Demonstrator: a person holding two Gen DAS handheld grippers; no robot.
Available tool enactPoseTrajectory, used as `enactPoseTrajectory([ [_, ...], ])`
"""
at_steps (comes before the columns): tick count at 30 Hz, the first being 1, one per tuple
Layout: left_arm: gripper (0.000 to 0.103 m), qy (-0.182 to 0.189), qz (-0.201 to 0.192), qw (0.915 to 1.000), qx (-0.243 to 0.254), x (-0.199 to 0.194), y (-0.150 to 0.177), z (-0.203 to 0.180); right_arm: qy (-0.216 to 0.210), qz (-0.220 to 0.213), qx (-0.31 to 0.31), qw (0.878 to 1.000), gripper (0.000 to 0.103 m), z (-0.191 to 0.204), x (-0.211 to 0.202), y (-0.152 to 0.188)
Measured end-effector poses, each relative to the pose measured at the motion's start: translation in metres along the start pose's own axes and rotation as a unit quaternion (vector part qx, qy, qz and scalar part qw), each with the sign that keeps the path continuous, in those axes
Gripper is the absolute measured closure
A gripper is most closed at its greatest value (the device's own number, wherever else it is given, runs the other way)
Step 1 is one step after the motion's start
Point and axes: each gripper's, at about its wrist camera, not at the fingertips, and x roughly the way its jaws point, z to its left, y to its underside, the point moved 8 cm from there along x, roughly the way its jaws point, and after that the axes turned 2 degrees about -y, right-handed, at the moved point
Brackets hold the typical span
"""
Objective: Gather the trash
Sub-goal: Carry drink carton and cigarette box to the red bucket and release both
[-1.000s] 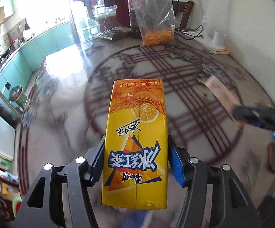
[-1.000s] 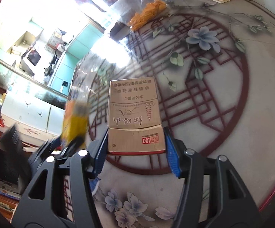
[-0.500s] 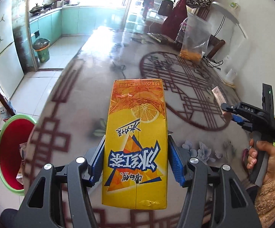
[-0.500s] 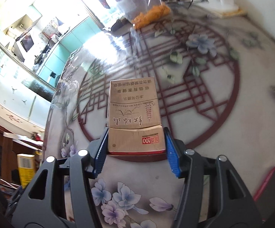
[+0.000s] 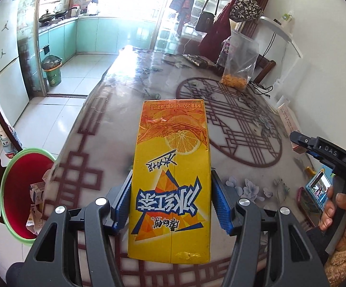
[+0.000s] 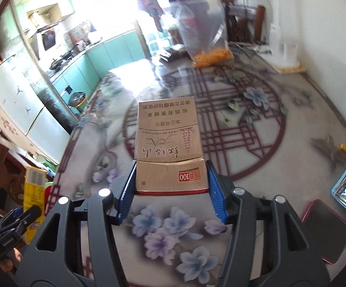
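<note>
My left gripper (image 5: 170,203) is shut on a yellow iced-tea carton (image 5: 173,167) and holds it above the near left edge of the patterned table (image 5: 130,100). A red bin with a green rim (image 5: 22,191) stands on the floor to the lower left, with some cartons inside. My right gripper (image 6: 170,189) is shut on a brown cigarette box (image 6: 168,148) above the table's flower pattern. In the left wrist view the right gripper (image 5: 299,141) shows at the right edge. In the right wrist view the yellow carton (image 6: 34,186) shows at the lower left.
A clear bag of orange snacks (image 5: 237,64) stands at the table's far side. A phone (image 5: 316,189) and a dark case (image 6: 326,234) lie at the right near edge. A green kitchen bin (image 5: 52,69) stands on the tiled floor beyond.
Both grippers pulled back and swung left toward the table's near left edge. The red bin came into the left wrist view. Both items stay held.
</note>
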Motion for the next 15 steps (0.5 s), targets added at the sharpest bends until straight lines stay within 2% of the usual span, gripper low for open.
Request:
enactPoseTrajectory([
  [6, 0.047, -0.006, -0.014, 0.9996, -0.023, -0.015, -0.001, 0.026, -0.027, -0.012, -0.052, 0.998, 0.05, 0.063, -0.016, 0.0],
  [15, 0.047, -0.025, -0.03, 0.9974, -0.06, -0.036, 0.003, 0.073, -0.066, -0.006, -0.118, 0.991, 0.05, 0.147, -0.02, 0.015],
])
